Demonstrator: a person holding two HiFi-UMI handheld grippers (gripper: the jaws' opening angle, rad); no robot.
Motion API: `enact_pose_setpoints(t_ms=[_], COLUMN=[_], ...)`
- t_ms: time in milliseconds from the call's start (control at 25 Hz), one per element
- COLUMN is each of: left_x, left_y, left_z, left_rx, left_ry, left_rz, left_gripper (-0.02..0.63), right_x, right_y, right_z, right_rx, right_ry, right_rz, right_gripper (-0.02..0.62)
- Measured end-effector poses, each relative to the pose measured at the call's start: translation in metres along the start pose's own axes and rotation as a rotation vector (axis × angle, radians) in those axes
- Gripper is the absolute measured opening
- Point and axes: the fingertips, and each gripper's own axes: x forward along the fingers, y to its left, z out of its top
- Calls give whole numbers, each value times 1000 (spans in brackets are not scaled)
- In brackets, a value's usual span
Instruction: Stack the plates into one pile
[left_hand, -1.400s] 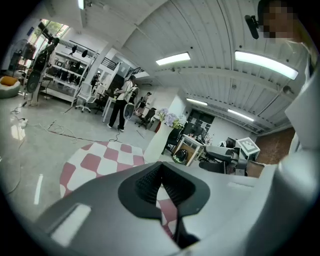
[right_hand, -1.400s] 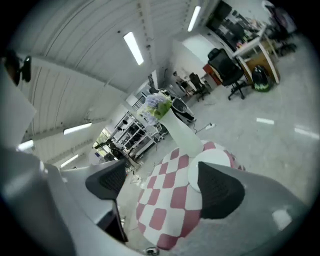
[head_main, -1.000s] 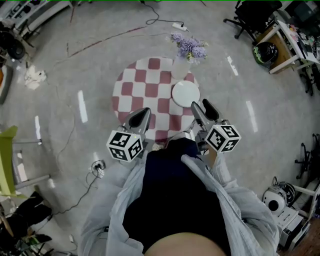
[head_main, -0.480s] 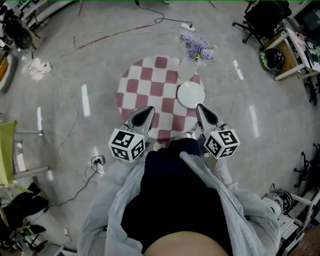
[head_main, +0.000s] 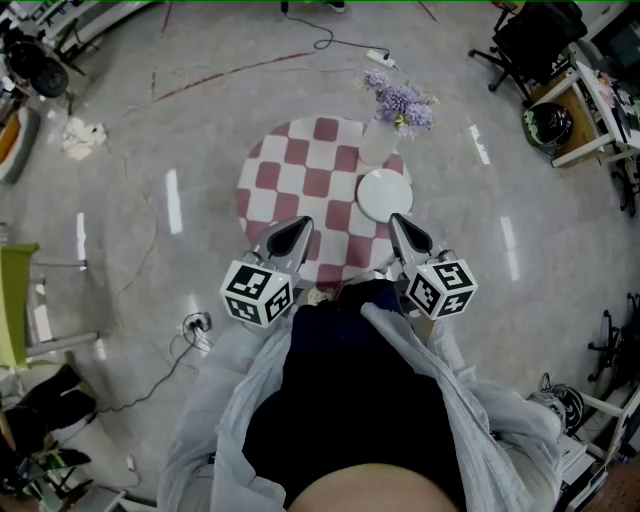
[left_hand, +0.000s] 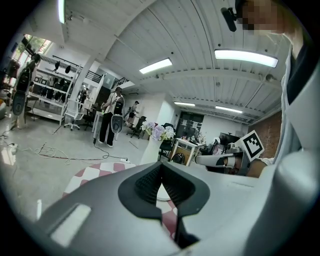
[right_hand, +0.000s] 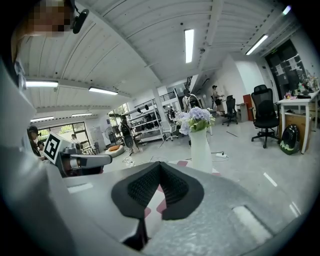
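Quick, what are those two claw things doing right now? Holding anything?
Left gripper: closed, holding nothing.
Right gripper: closed, holding nothing.

The left gripper (head_main: 299, 226) and the right gripper (head_main: 398, 224) are held side by side, apart from each other, pointed forward and tilted slightly downward; both pairs of jaws are pressed fully together

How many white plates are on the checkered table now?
1: a round white plate at the right edge of the red-and-white checkered round table, beside the white flower vase. More may lie stacked beneath it, hidden.
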Motion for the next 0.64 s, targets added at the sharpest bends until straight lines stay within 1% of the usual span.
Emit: enact_pose_setpoints(t_ms=[320, 640], left_x=[3, 2], left_y=[-2, -8], left_z=[0, -6], left_rx=[4, 9], left_ry=[0, 2], left_rz=[0, -1], left_gripper=[12, 12], right_x=[1, -3], right_y=[-1, 2], right_z=[-1, -9], right_rx=[-13, -4], right_ry=[2, 5], right_rz=[3, 9], right_gripper=[2, 2])
